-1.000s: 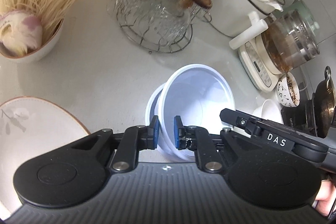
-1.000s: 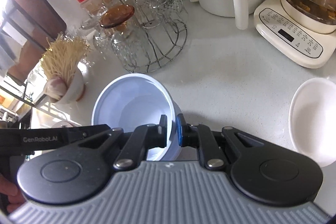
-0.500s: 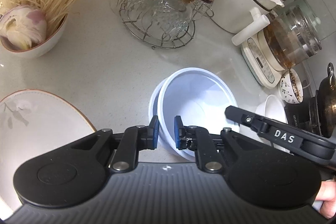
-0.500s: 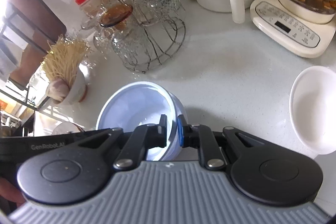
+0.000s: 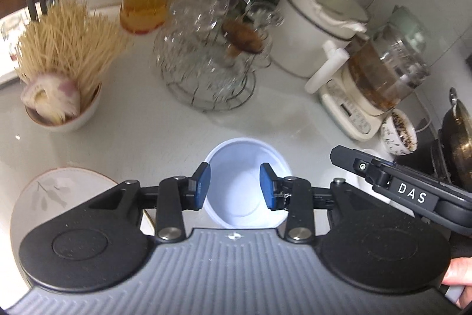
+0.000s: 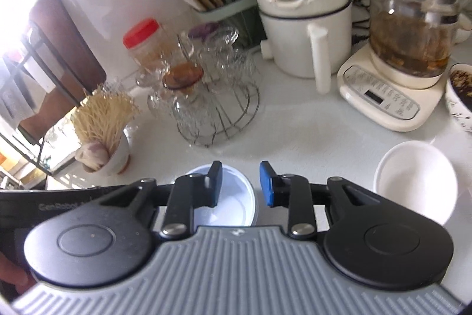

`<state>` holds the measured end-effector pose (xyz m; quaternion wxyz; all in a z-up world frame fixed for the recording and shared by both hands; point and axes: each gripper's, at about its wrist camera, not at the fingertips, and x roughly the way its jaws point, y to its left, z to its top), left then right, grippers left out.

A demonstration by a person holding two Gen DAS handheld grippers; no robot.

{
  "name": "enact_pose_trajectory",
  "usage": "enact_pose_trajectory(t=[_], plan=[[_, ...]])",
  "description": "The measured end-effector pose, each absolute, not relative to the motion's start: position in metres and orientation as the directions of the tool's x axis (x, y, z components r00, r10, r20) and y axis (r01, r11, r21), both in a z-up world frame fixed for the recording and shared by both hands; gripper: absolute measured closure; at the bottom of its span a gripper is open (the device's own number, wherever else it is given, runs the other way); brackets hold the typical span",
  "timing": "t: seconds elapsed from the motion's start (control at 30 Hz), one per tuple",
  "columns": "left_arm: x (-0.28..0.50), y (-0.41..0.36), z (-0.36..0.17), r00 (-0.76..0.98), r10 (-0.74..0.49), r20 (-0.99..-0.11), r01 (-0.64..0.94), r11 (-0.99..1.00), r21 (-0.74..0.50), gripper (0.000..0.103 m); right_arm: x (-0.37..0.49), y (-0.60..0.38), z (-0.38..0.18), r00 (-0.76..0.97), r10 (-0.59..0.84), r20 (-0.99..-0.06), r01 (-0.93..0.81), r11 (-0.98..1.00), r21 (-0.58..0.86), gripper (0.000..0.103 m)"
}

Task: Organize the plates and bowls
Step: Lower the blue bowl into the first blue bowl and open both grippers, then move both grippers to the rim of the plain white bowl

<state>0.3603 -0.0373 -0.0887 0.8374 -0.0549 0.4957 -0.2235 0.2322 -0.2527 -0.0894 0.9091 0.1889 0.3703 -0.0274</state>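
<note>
bowl sits free on counter; left gripper and right gripper jaws opening, empty

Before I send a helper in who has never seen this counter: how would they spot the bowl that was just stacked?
On the pale countertop, find the wire rack of upturned glasses. In front of it stands the pale blue plastic bowl, beneath the left tool. Unlike the plain white bowl and the floral plate on either side, it is bluish and nested.
</note>
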Motion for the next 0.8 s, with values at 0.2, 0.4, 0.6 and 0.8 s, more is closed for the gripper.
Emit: enact_pose_trajectory(t=[0.2, 0.4, 0.6, 0.8], plan=[[0.344, -0.028, -0.056, 0.448, -0.461, -0.766, 0.395, 0.871, -0.294, 0.061, 0.208, -0.24, -0.06, 0.778, 0.019, -0.628, 0.211, 0.934, 0.289, 0.071], [0.328, -0.01, -0.033, 0.448, -0.508, -0.736, 0.448, 0.84, -0.307, 0.061, 0.179, -0.222, -0.034, 0.823, -0.049, -0.565, 0.244, 0.93, 0.275, 0.071], [0.307, 0.0, -0.02, 0.446, -0.546, -0.709, 0.509, 0.807, -0.3, 0.061, 0.151, -0.205, -0.018, 0.83, -0.117, -0.545, 0.312, 0.908, 0.279, 0.071], [0.288, -0.002, -0.017, 0.421, -0.592, -0.687, 0.571, 0.762, -0.306, 0.061, 0.125, -0.198, -0.017, 0.807, -0.182, -0.562, 0.38, 0.888, 0.258, 0.071]])
